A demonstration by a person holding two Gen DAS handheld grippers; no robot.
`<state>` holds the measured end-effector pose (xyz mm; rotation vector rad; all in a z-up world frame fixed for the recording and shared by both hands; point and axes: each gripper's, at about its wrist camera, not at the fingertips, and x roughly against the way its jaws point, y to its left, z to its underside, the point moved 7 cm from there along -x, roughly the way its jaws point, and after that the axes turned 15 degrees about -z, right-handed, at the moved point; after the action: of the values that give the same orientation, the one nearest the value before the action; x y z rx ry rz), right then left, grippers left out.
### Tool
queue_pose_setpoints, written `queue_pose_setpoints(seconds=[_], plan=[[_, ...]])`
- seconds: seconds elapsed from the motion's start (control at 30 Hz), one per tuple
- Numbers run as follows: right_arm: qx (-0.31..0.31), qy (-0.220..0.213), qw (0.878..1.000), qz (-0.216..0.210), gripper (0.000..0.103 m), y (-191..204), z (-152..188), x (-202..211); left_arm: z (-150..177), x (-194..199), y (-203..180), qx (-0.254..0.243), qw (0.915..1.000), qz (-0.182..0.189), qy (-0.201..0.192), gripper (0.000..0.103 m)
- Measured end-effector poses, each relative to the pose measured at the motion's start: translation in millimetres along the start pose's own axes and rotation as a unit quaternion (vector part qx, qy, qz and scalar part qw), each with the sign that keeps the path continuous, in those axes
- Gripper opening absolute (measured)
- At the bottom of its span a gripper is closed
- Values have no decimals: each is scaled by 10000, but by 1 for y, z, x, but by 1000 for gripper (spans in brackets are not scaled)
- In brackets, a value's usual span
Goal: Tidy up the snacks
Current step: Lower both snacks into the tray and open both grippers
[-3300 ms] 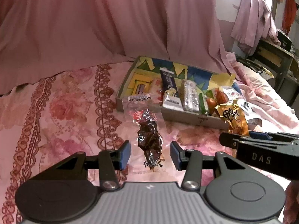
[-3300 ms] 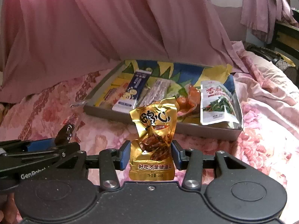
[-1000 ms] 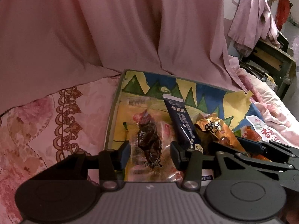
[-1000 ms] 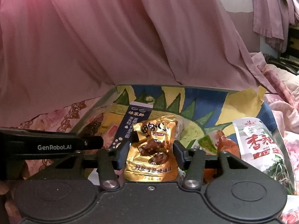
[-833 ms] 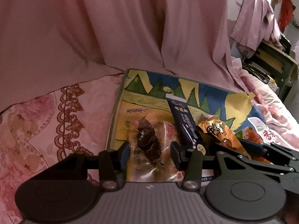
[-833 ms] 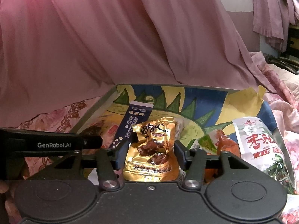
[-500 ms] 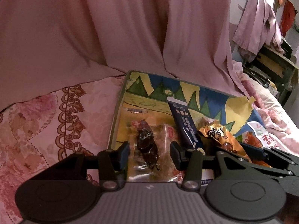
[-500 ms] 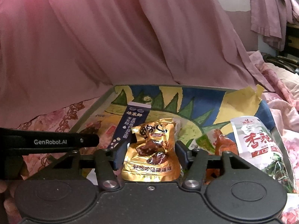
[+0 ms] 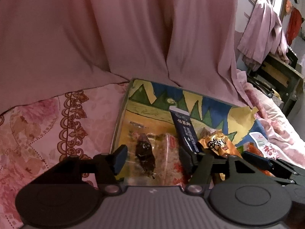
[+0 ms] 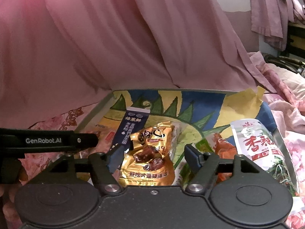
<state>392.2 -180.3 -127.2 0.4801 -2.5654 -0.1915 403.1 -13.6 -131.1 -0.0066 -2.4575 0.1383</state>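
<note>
With both claws just spread, the left gripper (image 9: 151, 157) over the clear packet of dark snack (image 9: 144, 152) and the right gripper (image 10: 154, 155) over the gold packet (image 10: 150, 152) in the painted tray (image 10: 205, 103), each should lift straight clear without snagging film.

The tray (image 10: 246, 112) has bare floor along its far edge; nearer, snack packets (image 10: 257, 141) crowd it, and the pink curtain (image 10: 133, 38) hangs just behind.

We carried the dark snack bag (image 9: 144, 152) and the gold snack bag (image 10: 150, 152) from the bed into the tray (image 9: 122, 114). Both jaws have just been opening, so the bags now lie loose between them.
</note>
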Motion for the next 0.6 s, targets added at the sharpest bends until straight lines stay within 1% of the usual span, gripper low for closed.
queue_pose_setpoints(seconds=[0.07,0.23,0.47,0.6], plan=[[-24,-30,10000,2,74,0,-1,1,-1,1,0,28,10000,8,-20,68],[-53,-138,9999,44,78,-2,-4,5,-4,6,1,98,9999,21,-126,79],[-108,-321,9993,135,81,-5,-10,12,-11,16,-3,135,9992,89,-352,88],[-133,-427,9988,184,86,-7,-14,17,-14,21,-4,125,9987,25,-494,98]])
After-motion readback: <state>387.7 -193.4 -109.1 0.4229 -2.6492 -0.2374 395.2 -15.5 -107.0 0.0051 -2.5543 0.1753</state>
